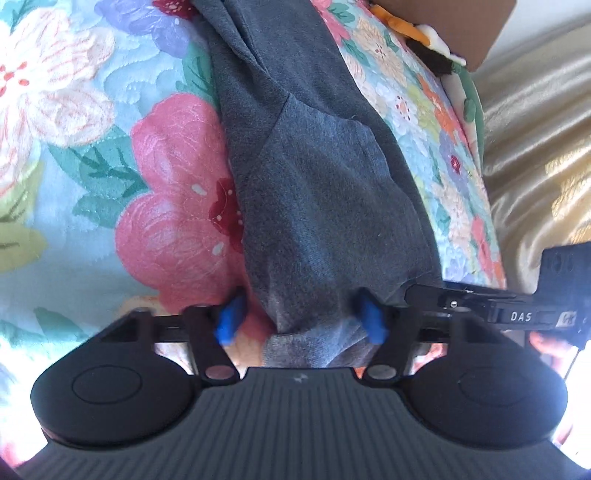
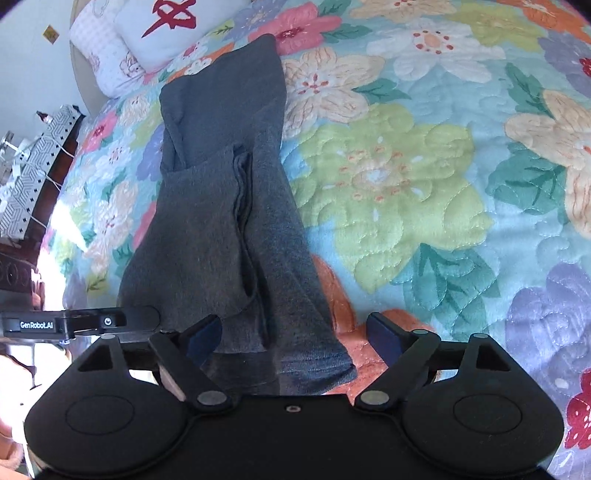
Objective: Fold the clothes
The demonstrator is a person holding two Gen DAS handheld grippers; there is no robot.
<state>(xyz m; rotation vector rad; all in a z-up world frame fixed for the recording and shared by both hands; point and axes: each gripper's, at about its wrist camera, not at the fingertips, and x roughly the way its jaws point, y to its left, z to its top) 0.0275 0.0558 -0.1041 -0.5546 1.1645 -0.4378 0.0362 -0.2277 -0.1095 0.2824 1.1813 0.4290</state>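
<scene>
A dark grey garment (image 1: 314, 177) lies in a long folded strip on the floral bedspread (image 1: 110, 184); it also shows in the right wrist view (image 2: 221, 206). My left gripper (image 1: 301, 319) is open, its blue pads on either side of the garment's near hem, and the cloth sits between them. My right gripper (image 2: 295, 334) is open too, with the near hem lying between its dark blue pads. The right gripper's body (image 1: 517, 310) shows at the left view's right edge, and the left gripper's body (image 2: 74, 323) at the right view's left edge.
White pillows (image 2: 147, 33) lie at the bed's head. A patterned box (image 2: 33, 166) stands on dark furniture left of the bed. A gold curtain (image 1: 535, 147) hangs past the bed's edge. Brown cardboard (image 1: 461, 26) and small items sit at the far corner.
</scene>
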